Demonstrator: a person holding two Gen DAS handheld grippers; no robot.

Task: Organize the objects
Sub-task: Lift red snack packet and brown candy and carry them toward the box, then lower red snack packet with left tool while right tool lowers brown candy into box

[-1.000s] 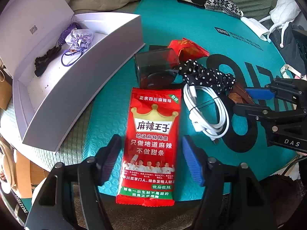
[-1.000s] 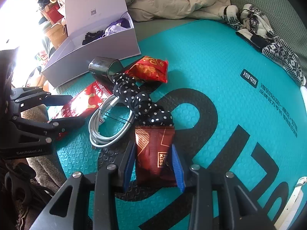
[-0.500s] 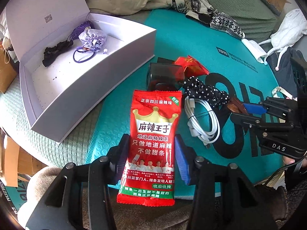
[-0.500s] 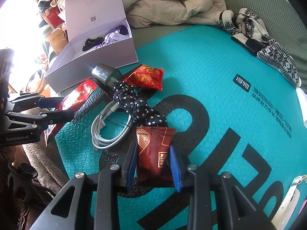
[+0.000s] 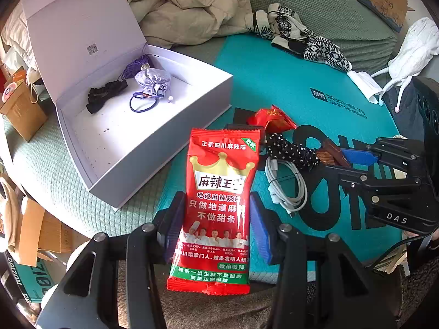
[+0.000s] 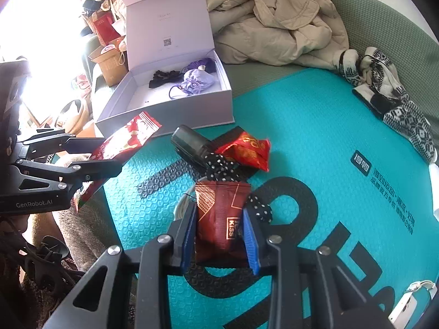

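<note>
Through the left wrist view, our left gripper (image 5: 216,227) is clamped mid-length on the one big red snack bag (image 5: 219,203), lifted beside the open white box (image 5: 153,126); it's light, crinkly and probably slippery, so a middle pinch seems right. Over on the right wrist view, our right gripper (image 6: 219,235) squeezes the single dark-red candy packet (image 6: 222,213) above the teal mat (image 6: 315,126), soft and puffy, with one more red packet (image 6: 247,150), one white cable (image 5: 285,186), and one dotted scrunchie (image 6: 219,164) left.

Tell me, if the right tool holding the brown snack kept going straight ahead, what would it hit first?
Probably the polka-dot fabric band, lying just beyond the brown snack packet that the right tool grips. Behind it come the dark case and red wrapper. Depth is uncertain.
</note>
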